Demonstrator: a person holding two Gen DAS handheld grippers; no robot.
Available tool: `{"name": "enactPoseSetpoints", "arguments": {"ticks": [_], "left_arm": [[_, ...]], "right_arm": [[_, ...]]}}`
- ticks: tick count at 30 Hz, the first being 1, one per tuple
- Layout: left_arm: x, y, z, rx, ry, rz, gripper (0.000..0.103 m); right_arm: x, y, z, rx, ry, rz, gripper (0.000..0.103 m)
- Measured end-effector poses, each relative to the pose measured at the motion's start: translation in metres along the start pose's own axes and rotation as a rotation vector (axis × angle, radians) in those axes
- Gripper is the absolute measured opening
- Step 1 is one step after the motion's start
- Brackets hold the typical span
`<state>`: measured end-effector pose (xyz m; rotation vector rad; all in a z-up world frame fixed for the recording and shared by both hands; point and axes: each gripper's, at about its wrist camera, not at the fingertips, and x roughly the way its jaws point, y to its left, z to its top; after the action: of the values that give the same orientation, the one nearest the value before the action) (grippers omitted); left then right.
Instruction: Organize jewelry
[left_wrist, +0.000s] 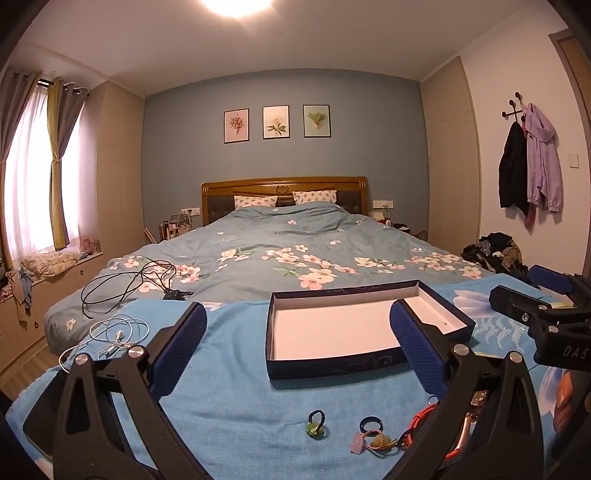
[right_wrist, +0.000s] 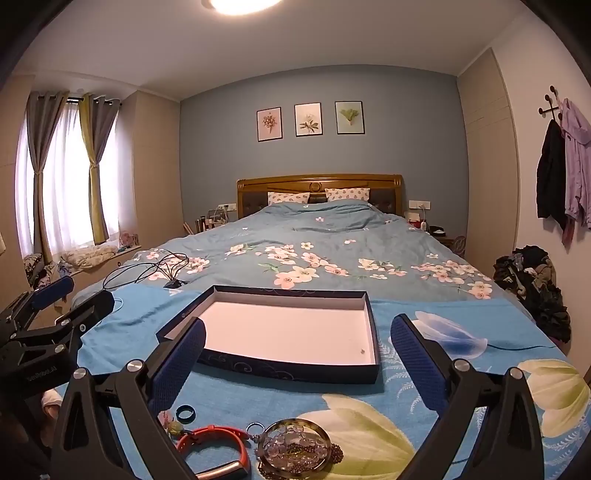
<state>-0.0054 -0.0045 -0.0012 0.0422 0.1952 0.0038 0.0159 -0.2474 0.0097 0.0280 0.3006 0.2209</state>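
Nothing picked yet; left gripper (left_wrist: 298, 347) and right gripper (right_wrist: 298, 363) both spread, empty; box (right_wrist: 280, 371) bare; next, pinch ring (right_wrist: 183, 412) at blanket's near edge.

I see a bed (left_wrist: 280, 240) with a floral duvet, black cables (left_wrist: 129, 280) near its left edge. Three framed prints (left_wrist: 277, 122) hang above the headboard; the dark heap (right_wrist: 532, 284) at right is probably clothes.

box (right_wrist: 288, 369): matt card, white lining | blanket (left_wrist: 229, 369): showing woven cloth | pads (right_wrist: 417, 354): showing textured rubber | headboard (right_wrist: 317, 184): gleaming glossy wood
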Motion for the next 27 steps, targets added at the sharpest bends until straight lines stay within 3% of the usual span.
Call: {"name": "enactPoseSetpoints", "arguments": {"ticks": [27], "left_arm": [[-0.0004,-0.0032,0.0009,0.007,-0.002,0.005,0.097]], "right_arm": [[-0.0033,0.0004,0.0012,0.005,-0.018,-0.004,0.097]]}}
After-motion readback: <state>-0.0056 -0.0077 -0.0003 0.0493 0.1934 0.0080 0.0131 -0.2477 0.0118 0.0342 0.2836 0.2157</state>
